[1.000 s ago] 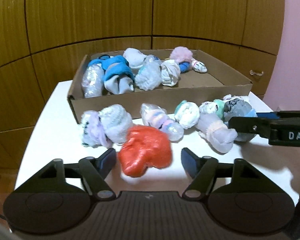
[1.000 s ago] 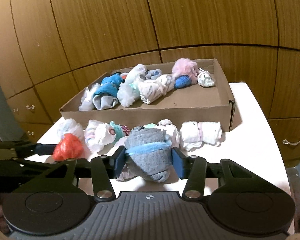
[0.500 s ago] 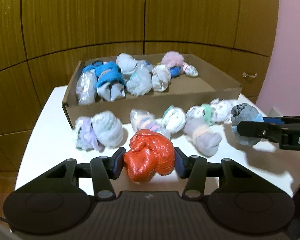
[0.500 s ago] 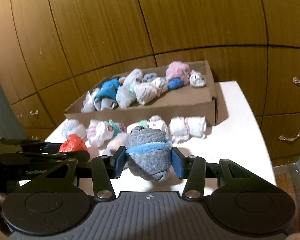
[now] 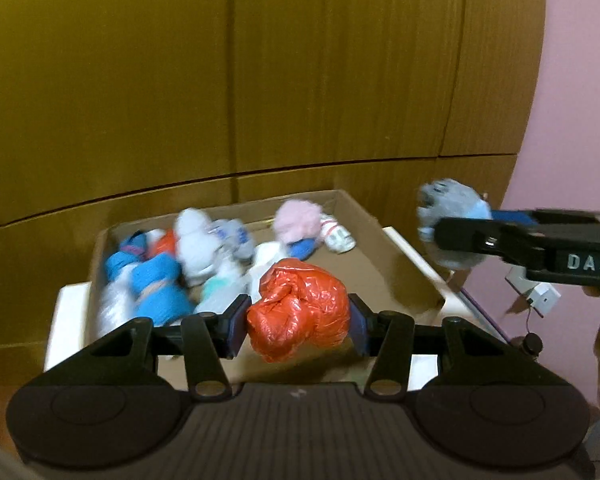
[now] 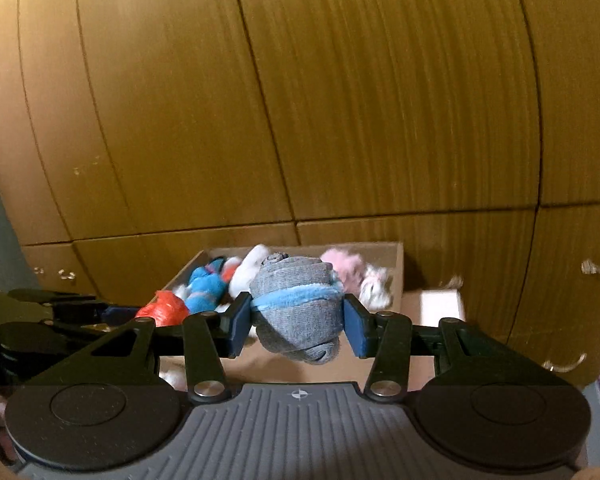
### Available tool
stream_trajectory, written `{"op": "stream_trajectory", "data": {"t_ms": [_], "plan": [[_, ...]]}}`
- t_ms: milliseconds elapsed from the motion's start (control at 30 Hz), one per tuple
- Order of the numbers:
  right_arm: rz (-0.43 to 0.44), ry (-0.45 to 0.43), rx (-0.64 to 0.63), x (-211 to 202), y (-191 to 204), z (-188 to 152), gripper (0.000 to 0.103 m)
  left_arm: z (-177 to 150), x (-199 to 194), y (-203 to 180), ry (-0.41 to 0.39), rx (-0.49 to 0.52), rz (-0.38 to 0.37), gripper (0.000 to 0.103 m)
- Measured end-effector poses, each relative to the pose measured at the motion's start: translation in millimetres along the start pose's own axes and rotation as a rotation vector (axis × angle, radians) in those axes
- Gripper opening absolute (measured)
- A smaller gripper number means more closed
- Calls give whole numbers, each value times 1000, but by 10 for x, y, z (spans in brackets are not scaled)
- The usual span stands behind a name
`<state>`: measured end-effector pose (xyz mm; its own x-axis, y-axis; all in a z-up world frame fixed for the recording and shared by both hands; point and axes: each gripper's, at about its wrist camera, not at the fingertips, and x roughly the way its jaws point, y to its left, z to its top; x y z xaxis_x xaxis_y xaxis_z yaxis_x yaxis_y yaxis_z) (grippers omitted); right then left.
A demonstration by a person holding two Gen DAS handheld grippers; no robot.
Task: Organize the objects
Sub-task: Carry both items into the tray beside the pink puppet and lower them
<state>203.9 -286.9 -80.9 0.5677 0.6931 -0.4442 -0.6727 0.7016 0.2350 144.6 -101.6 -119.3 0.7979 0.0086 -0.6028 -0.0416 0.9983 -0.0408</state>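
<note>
Held: your left gripper point(image 5: 298, 322) clamped the red bag bundle point(image 5: 298, 314), light and crinkly; your right gripper point(image 6: 298, 320) pinched the grey sock roll point(image 6: 298, 308), soft, mid-body.

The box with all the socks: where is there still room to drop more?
The cardboard box has bare floor on its right side, between the pink fluffy bundle and the right wall. The left half is crowded with blue and white bundles.
</note>
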Motion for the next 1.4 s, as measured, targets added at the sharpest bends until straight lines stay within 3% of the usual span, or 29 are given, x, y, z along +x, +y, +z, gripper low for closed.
{"op": "stream_trajectory", "data": {"t_ms": [267,633,833,1233,1400], "plan": [[20,117,-11,646,-336,269,55,159,699,-118,60,59,-47,47],[36,277,-118,1278,-447,165,55,109,1255,-138,140,77,-30,47],[26,352,-175,1498,-460,123,55,134,1410,-119,162,72,-8,47],[28,389,-270,1640,-411,180,57,155,1505,-136,206,50,14,48],[20,388,-286,1629,-379,200,64,160,1508,-151,213,53,23,50]]}}
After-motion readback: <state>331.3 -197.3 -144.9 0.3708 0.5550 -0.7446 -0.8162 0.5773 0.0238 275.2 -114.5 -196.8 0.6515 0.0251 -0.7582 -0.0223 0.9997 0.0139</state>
